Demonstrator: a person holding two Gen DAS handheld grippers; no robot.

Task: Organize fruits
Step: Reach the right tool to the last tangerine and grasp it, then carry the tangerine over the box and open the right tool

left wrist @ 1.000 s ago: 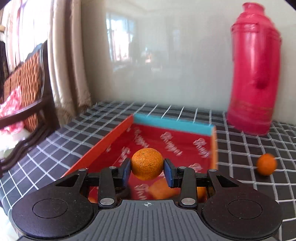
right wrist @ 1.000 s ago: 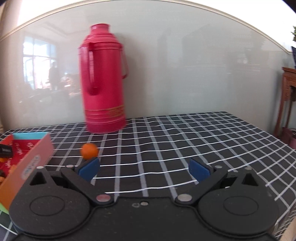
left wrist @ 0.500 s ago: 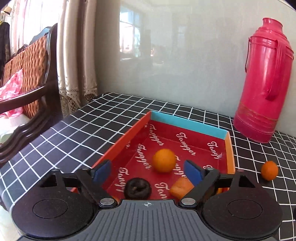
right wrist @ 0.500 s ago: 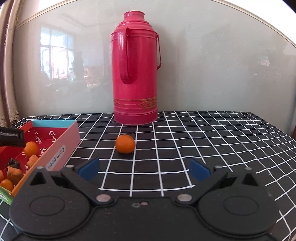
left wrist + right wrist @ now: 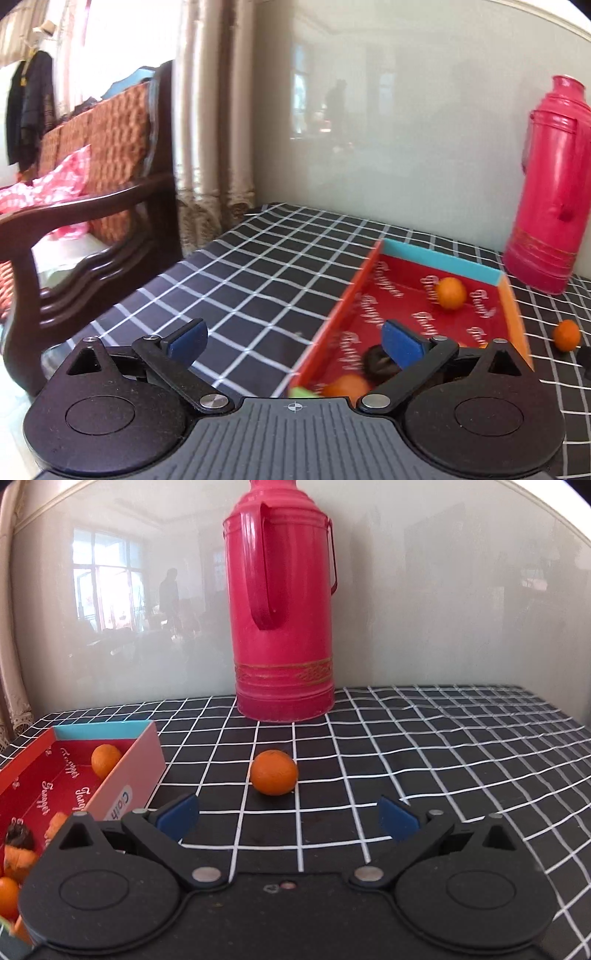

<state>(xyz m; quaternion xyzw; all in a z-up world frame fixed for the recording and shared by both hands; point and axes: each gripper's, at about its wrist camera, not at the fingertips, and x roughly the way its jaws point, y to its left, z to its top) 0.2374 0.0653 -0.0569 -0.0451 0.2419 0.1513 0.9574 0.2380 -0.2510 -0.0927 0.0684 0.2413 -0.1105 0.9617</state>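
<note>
Left gripper [image 5: 293, 341]: jaws just opened wide, nothing between.
Right gripper [image 5: 288, 818]: jaws wide, empty.
Orange [image 5: 274, 772]: on cloth, right of box [image 5: 142, 764].
Flask [image 5: 282, 627]: behind orange.

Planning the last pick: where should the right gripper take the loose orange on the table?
Grip the orange across its widest middle, coming straight in from the front. It is round, sits free on the cloth, clear of the box and flask. The right gripper is open, nearly lined up.
</note>
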